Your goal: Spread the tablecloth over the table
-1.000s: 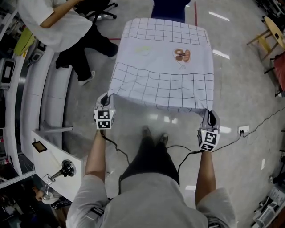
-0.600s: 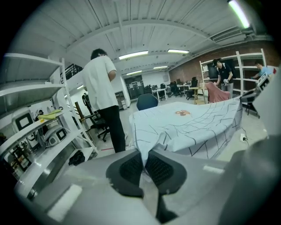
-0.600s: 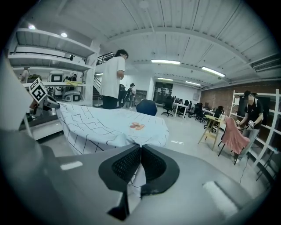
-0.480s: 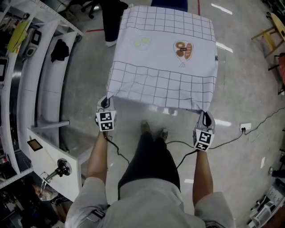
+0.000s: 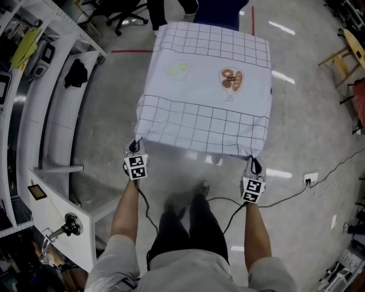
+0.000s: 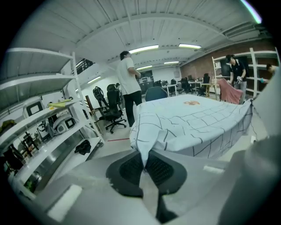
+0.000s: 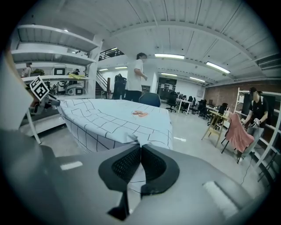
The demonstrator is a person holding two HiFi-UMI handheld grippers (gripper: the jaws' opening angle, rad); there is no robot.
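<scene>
A pale tablecloth (image 5: 205, 85) with a black grid border and small printed pictures lies draped over the table, its near edge hanging toward me. My left gripper (image 5: 134, 149) is shut on the cloth's near left corner (image 6: 144, 147), the fabric pinched between its black pads (image 6: 131, 169). At the near right corner (image 7: 139, 145) my right gripper (image 5: 252, 166) is shut in the same way, cloth running down between its pads (image 7: 153, 166). Both grippers sit just in front of the table's near edge, low beside the hanging hem.
White shelving (image 5: 40, 114) with devices runs along the left. A white stand (image 5: 63, 211) with a knob is at my lower left. Cables (image 5: 285, 185) trail on the floor to a socket at right. Office chairs (image 5: 122, 8) and a person (image 6: 128, 88) stand beyond the table; wooden stool (image 5: 342, 48) far right.
Both grippers have come down and drawn the near hem lower over the table's front edge. The person at the upper left has walked away behind the table.
</scene>
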